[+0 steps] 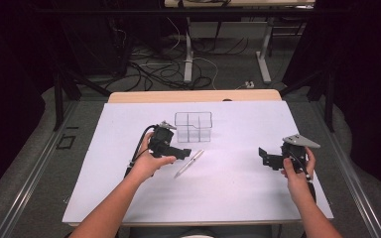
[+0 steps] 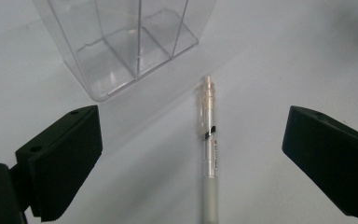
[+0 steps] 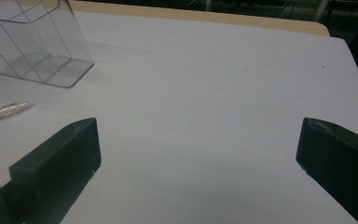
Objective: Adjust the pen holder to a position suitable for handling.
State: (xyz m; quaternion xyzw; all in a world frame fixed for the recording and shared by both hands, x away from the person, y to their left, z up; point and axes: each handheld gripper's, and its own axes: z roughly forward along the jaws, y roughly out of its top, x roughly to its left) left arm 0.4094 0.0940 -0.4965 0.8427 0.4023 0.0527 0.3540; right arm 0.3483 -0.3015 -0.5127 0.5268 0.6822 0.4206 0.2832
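Left gripper (image 2: 191,158): fingers (image 2: 60,163) stood wide apart, nothing clamped between them. The pen (image 2: 209,154) lay flat on the table (image 2: 270,60) in the gap, lengthwise along the line of sight, nearer the right-hand finger of that view than the left one, touching neither. Its clicker end pointed away, toward the clear box (image 2: 121,42). Judged: the spread matched a reach for the pen, with the fingers straddling the barrel so they could close across it.

From above, the left gripper (image 1: 182,152) hovered just beside the pen (image 1: 189,163), which ran on a slant, its upper end nearest the fingertips. The clear box (image 1: 193,126) stood upright just behind, divided into compartments, all of which looked empty. Judged: an upright, open-topped box near the pen suggested a holder meant to receive it.

Right gripper (image 3: 196,172): fingers (image 3: 56,163) also apart, bare table (image 3: 214,93) between them. The pen (image 3: 4,112) and the box (image 3: 37,42) sat far off to its upper left. From above, this gripper (image 1: 267,158) was held well apart from both, near the table's right side. Judged: parked clear so the left hand (image 1: 149,163) had room.
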